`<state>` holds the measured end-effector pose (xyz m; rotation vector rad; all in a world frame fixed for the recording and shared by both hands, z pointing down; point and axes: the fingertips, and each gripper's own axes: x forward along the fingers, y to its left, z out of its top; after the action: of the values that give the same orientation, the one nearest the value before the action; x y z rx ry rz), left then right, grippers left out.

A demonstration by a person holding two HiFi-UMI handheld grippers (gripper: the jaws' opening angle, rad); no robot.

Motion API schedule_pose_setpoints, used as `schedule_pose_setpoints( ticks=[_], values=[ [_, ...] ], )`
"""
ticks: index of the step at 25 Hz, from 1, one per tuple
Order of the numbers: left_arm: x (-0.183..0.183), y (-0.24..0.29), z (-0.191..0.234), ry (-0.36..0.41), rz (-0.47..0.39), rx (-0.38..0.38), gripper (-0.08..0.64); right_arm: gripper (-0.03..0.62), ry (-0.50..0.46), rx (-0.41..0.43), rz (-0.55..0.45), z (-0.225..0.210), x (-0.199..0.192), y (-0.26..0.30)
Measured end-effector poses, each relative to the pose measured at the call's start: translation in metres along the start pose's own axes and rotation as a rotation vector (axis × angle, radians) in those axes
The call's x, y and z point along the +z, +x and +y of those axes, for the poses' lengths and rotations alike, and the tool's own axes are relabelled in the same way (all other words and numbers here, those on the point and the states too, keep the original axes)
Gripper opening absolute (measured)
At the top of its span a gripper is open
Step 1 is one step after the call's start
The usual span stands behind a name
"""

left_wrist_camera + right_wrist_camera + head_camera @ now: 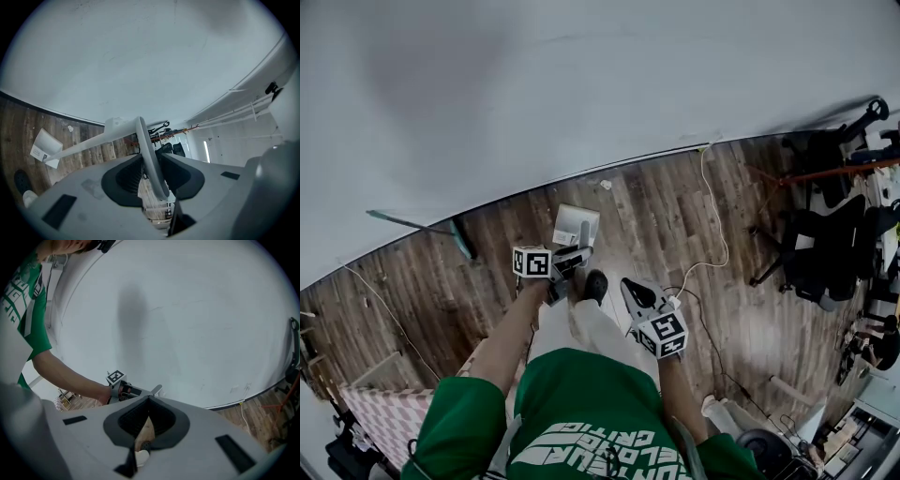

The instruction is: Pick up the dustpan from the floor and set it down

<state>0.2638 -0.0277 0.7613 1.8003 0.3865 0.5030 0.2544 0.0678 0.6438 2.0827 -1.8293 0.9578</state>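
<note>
My left gripper clamps the dustpan by its looped handle between the jaws, pan out beyond the tips, while my right gripper is closed on nothing.

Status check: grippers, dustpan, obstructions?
Left gripper shut on dustpan handle. Right gripper shut, empty. Pan end points at wall; lifted or not, unclear. Broom and cable well aside.

White lettering on the green shirt, upside down and unreadable; nothing else legible
</note>
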Motion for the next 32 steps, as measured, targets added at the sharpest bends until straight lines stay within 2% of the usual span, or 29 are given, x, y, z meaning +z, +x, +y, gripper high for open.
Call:
schedule_pose_setpoints(
  ticks=[15,22,27,32],
  values=[
    [0.003,-0.01,-0.042,0.05,-0.058,-0.005,0.113,0.008,0.028,0.055,-0.044,-0.021,0.013,0.005],
    [0.013,-0.015,-0.076,0.085,-0.113,-0.031,0.114,0.008,0.01,0.079,-0.007,-0.029,0.01,0.015],
    [0.018,-0.017,-0.091,0.129,-0.142,-0.01,0.115,0.008,-0.006,0.106,0.001,-0.036,0.009,0.023],
    [0.023,-0.025,-0.107,0.14,-0.204,-0.001,0.118,0.008,-0.028,0.146,0.008,-0.035,0.009,0.027]
  ],
)
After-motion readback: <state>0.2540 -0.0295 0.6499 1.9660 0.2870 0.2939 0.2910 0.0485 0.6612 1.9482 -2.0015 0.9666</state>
